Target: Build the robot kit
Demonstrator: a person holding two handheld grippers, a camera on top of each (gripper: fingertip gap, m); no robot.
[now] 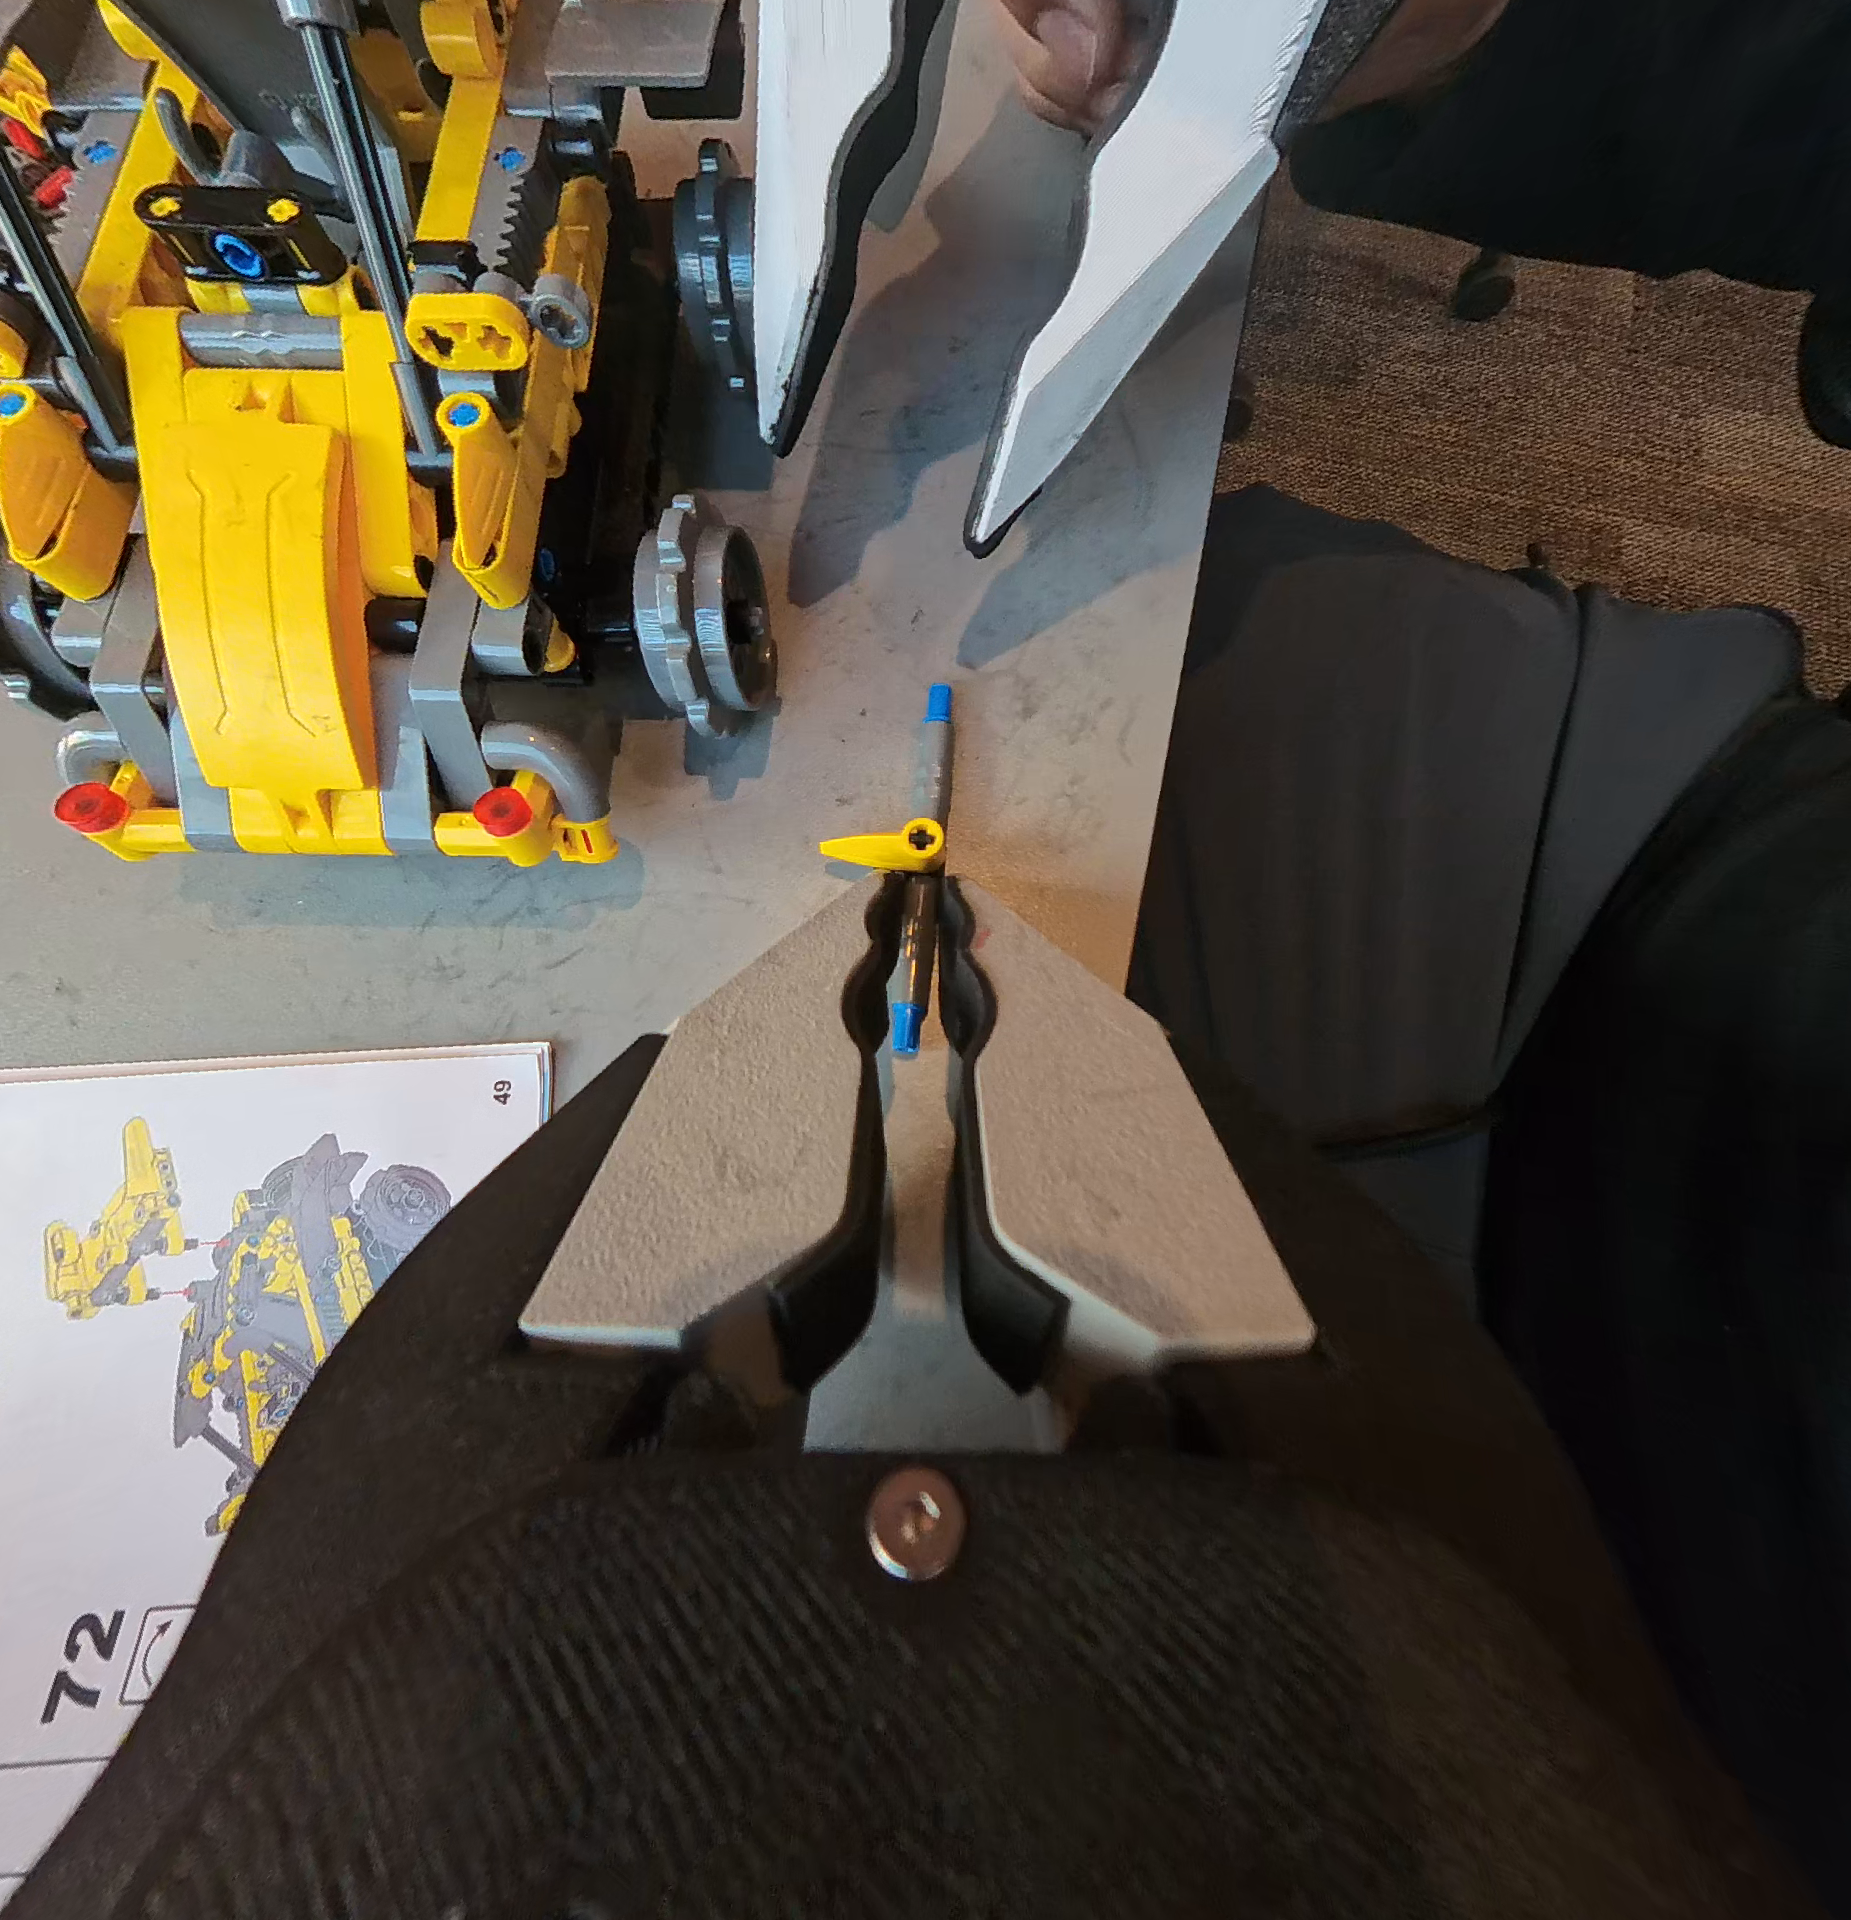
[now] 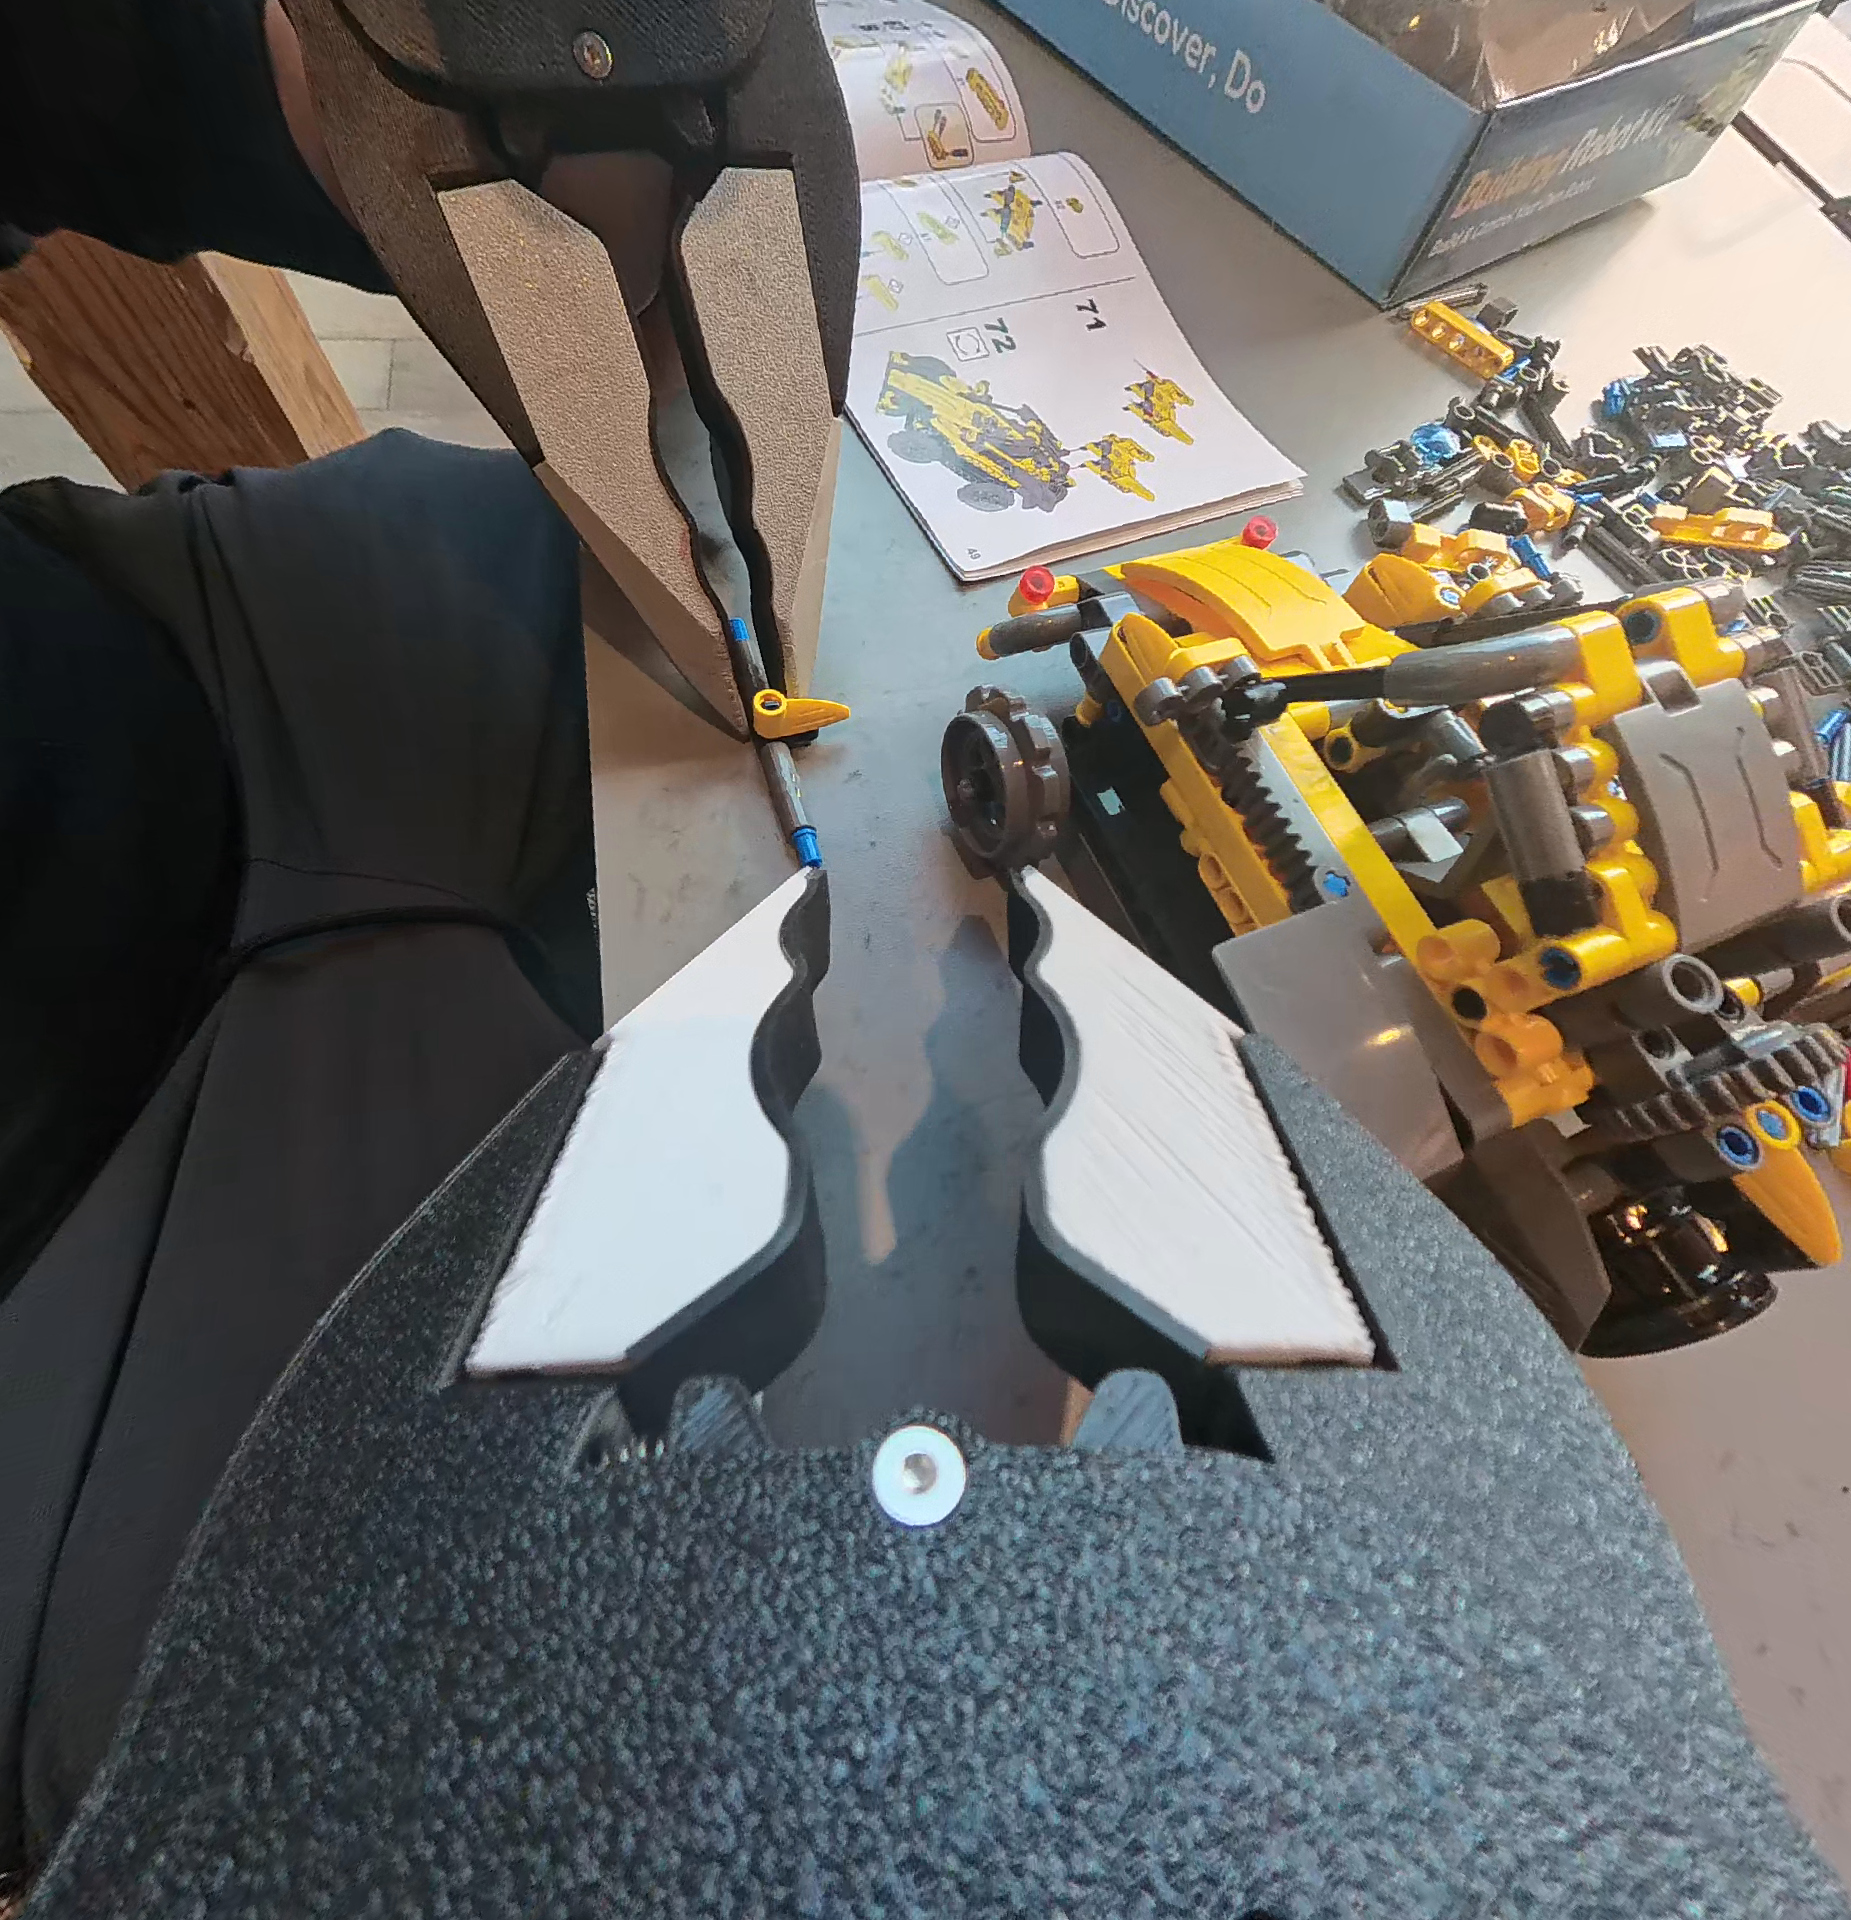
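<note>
My left gripper (image 1: 916, 885) is shut on a thin grey axle (image 1: 929, 774) with blue ends. The axle runs between the grey fingers and sticks out past the tips, low over the grey table (image 1: 381, 956). A small yellow pointed piece (image 1: 885, 847) sits on the axle just beyond the fingertips. In the right wrist view the left gripper (image 2: 765, 717) shows with the axle (image 2: 786, 784) and yellow piece (image 2: 801, 712). My right gripper (image 2: 919, 881) is open and empty, its white fingertips just short of the axle's blue end (image 2: 807, 847). It also shows in the left wrist view (image 1: 879, 488).
A yellow and grey brick-built tracked vehicle (image 1: 266, 582) (image 2: 1420, 831) stands beside both grippers. An open instruction booklet (image 1: 173, 1247) (image 2: 1056, 364) lies near it. A pile of loose parts (image 2: 1627, 488) and a blue box (image 2: 1420, 156) lie farther back. The table edge (image 1: 1181, 727) and a person's dark clothing (image 1: 1523, 935) are close. Some 7 cm of space lies between my two pairs of fingers.
</note>
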